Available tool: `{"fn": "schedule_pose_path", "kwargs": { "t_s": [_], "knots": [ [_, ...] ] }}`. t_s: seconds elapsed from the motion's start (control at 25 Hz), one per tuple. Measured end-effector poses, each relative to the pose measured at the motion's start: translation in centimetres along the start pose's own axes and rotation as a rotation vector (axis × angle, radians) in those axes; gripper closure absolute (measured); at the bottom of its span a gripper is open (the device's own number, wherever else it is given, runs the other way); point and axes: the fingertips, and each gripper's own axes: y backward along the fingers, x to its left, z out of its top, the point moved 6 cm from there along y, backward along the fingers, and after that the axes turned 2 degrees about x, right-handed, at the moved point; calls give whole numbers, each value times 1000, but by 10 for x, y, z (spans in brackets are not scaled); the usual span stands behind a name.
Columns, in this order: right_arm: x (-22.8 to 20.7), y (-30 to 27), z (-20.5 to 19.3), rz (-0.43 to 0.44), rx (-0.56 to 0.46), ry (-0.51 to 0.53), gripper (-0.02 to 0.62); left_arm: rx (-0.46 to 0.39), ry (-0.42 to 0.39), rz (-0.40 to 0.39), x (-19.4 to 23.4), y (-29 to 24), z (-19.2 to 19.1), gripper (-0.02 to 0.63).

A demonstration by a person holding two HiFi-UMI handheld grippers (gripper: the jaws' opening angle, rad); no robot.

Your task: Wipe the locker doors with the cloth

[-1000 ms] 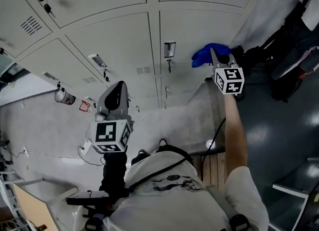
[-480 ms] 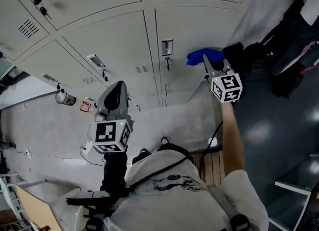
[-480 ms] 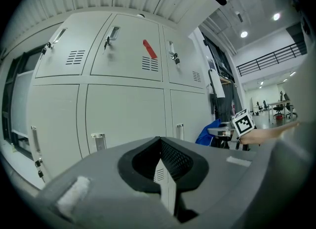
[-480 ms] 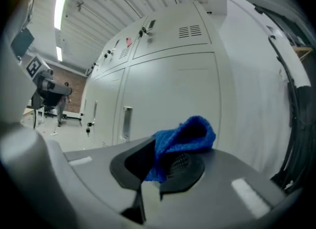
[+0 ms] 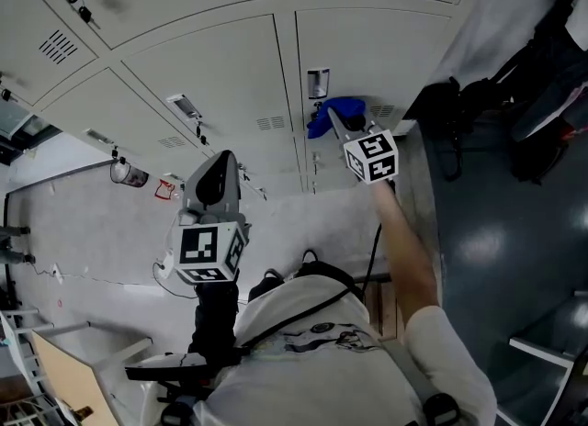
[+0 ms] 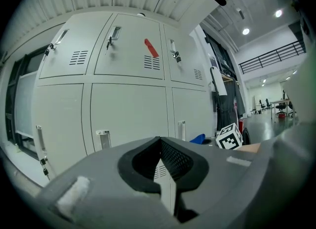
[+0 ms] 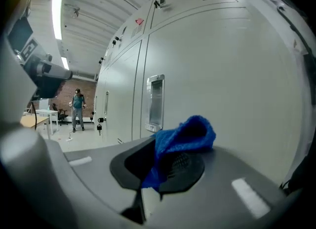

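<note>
A blue cloth [image 5: 336,112] [image 7: 183,137] is pinched in my right gripper [image 5: 336,121] [image 7: 157,173], which is shut on it and pressed against a pale grey locker door [image 5: 372,57] [image 7: 217,80], just right of that door's recessed handle [image 5: 317,83] [image 7: 155,102]. My left gripper [image 5: 211,181] [image 6: 160,169] is held back from the lockers, lower left, jaws shut with nothing between them. In the left gripper view the cloth [image 6: 198,138] and the right gripper's marker cube [image 6: 229,136] show to the right, in front of the locker bank [image 6: 128,114].
Keys hang from several locker locks [image 5: 118,173]. Dark bags and clothing [image 5: 514,94] hang at the right end of the lockers. A wooden pallet [image 5: 390,300] lies by my feet. A person [image 7: 77,108] stands far down the hall.
My right gripper has carried the blue cloth leftward across the locker door, from its right edge to beside the handle. The left gripper has stayed put.
</note>
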Motion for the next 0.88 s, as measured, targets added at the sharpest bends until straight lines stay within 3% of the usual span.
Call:
{"fn": "schedule_pose_path", "kwargs": {
  "t_s": [0.24, 0.88],
  "knots": [
    [-17, 1, 0, -36, 22, 91, 571, 6, 0, 24, 6, 2, -1, 611],
    [-129, 79, -28, -295, 112, 53, 568, 6, -6, -15, -2, -9, -1, 611]
  ]
}}
